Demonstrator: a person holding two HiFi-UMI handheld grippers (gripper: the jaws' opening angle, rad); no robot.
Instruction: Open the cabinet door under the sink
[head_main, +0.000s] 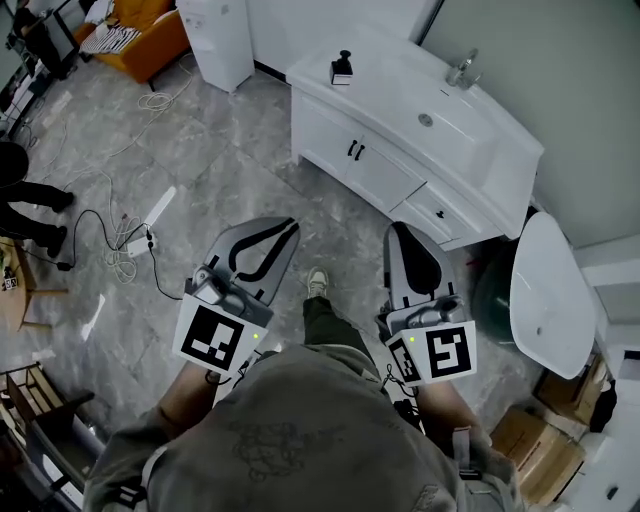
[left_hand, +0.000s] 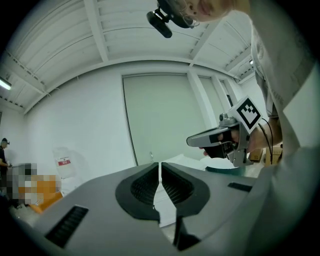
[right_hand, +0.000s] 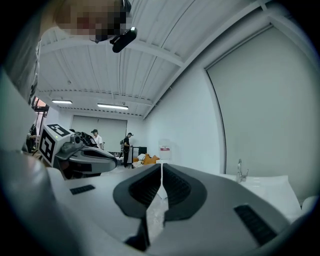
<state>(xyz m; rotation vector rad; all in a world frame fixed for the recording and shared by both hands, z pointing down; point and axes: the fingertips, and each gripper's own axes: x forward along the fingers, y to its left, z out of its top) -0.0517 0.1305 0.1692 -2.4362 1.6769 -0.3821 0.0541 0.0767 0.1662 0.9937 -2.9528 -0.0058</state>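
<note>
Hand-held grippers are carried side by side above the grey floor (head_main: 230, 170). The left hand-held gripper (head_main: 287, 227) is seen with its jaws pressed together and nothing between them; the right hand-held gripper (head_main: 399, 231) is likewise closed and empty. The white cabinet (head_main: 335, 135) under the sink (head_main: 440, 125) is found ahead and to the right, well apart from both. Its doors are shut, and two black handles (head_main: 355, 151) are set at the seam between them.
</note>
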